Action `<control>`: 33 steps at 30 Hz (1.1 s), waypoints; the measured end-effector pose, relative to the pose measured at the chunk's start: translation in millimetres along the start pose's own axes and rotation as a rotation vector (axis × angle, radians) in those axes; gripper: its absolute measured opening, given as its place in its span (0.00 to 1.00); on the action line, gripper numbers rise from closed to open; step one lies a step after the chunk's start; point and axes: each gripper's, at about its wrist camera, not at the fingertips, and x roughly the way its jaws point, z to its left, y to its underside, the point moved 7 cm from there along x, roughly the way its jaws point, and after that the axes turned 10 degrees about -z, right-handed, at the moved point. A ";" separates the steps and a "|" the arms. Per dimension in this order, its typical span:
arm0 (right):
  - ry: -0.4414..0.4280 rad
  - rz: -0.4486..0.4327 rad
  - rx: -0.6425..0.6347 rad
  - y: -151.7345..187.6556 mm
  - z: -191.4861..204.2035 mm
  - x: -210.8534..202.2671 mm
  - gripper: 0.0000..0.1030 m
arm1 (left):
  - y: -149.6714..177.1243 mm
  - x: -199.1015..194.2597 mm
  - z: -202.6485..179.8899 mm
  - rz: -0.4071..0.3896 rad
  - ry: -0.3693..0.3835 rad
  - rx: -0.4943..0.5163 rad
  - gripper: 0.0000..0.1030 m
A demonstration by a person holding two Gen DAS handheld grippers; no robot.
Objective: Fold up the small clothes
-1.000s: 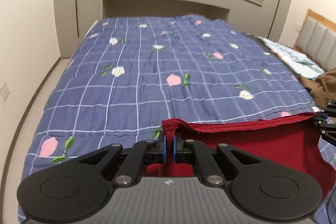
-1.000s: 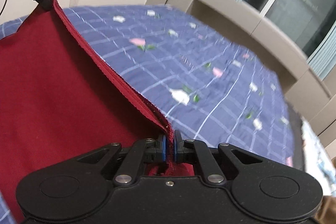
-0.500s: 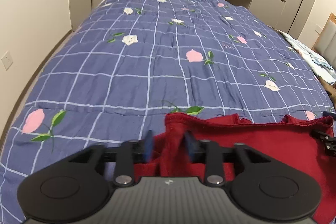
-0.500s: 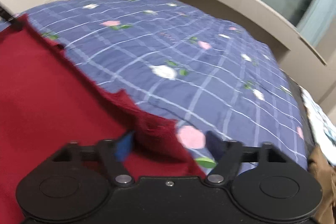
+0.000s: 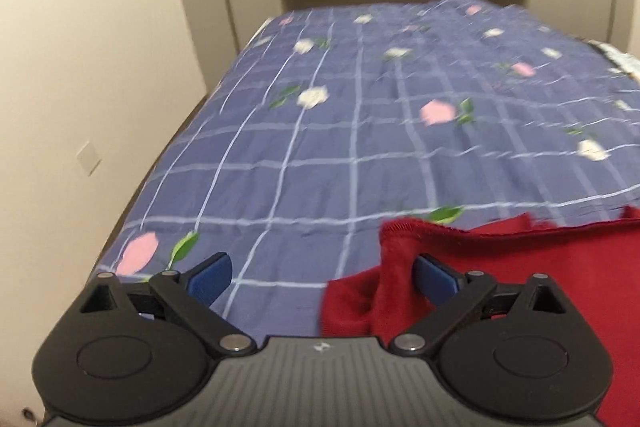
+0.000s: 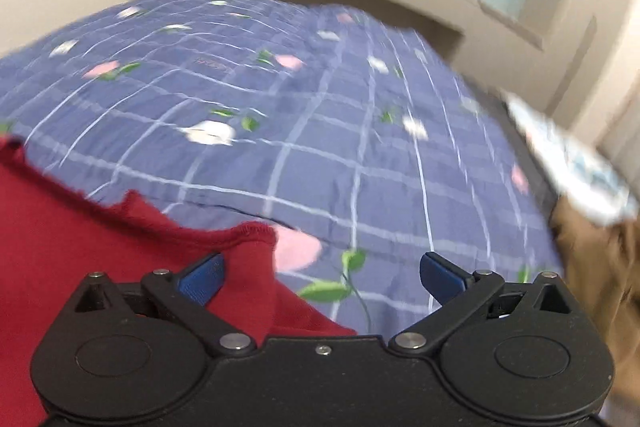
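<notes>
Two grippers, jaws just opened wide, nothing gripped: left gripper (image 5: pixel 322 277) at left corner of red garment (image 5: pixel 520 267), right gripper (image 6: pixel 320 277) at right corner; garment lies flat on checked quilt (image 5: pixel 340 131), far hem running left-right between them.

The dark red knit cloth garment (image 5: pixel 540 267) looks soft and matt, with a stitched hem. Beneath it, the blue checked floral cotton quilt (image 5: pixel 360 131) is matt and lightly wrinkled. The matt black plastic left gripper (image 5: pixel 322 277) carries blue rubbery fingers (image 5: pixel 210 277) and shiny metal rivets.
</notes>
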 end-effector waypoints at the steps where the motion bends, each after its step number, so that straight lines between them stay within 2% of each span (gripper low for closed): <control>1: -0.018 0.010 0.066 1.6 -8.6 1.6 0.99 | 3.0 4.3 4.8 0.019 -0.007 -0.013 0.97; 7: -0.134 0.026 0.312 9.4 -38.8 0.0 0.99 | 9.1 12.9 19.5 0.046 0.016 -0.090 0.97; 10: -0.186 0.053 0.443 12.1 -47.6 -0.5 0.99 | 0.8 3.4 17.5 0.002 0.043 -0.117 0.97; 12: -0.198 0.061 0.485 11.1 -48.6 -2.7 0.99 | -5.7 -0.7 14.6 -0.023 0.075 -0.131 0.97; 16: -0.152 0.013 0.339 2.5 -35.1 -13.2 0.99 | -9.9 5.5 12.6 -0.009 0.034 -0.102 0.97; 20: 0.005 0.017 0.137 10.7 -30.7 -11.1 0.99 | 2.3 21.6 22.4 0.068 -0.044 -0.114 0.97; 22: 0.030 0.005 0.132 14.9 -33.2 -14.8 0.99 | 8.3 22.7 28.5 0.099 -0.074 -0.125 0.97; 25: 0.065 -0.075 0.141 10.8 -37.8 -38.7 0.99 | 9.4 4.5 36.0 0.057 -0.049 -0.152 0.97; 27: 0.051 -0.115 0.159 9.8 -39.1 -60.2 0.99 | 8.1 -13.5 39.7 0.017 -0.030 -0.158 0.98; 29: -0.006 -0.140 0.184 12.0 -36.9 -82.3 0.99 | 9.6 -36.7 42.8 -0.025 -0.003 -0.172 0.99; 33: -0.056 -0.158 0.165 37.7 -22.4 -132.1 0.99 | 27.2 -81.0 39.8 -0.059 0.062 -0.204 0.99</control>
